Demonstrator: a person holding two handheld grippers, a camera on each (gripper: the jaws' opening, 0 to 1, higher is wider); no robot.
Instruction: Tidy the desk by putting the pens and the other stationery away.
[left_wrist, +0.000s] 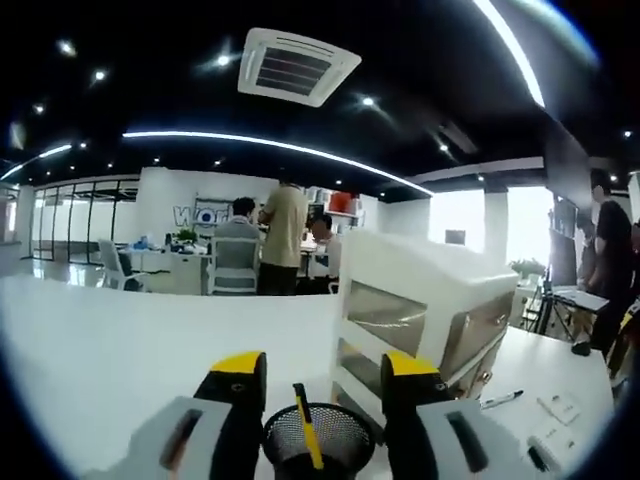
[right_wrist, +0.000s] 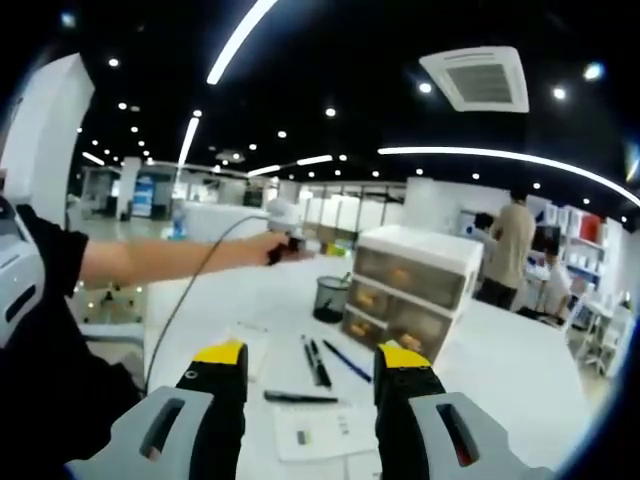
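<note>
Four pens (right_wrist: 322, 362) lie ahead of my right gripper (right_wrist: 310, 368), fingers released; my left gripper (left_wrist: 325, 375), fingers also released, straddles the pen cup (left_wrist: 318, 438).

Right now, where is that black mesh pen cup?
In the right gripper view the mesh pen cup stands on the white desk, just left of the drawer unit, beyond the loose pens.

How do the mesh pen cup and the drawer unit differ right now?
The mesh pen cup is black, round and open-topped; the drawer unit is white, boxy and closed on top. The cup is see-through mesh and holds a yellow pen; the unit has tinted drawer fronts, all shut. The cup is clearly lower than the unit. Both stand upright, side by side, on the white desk.
</note>
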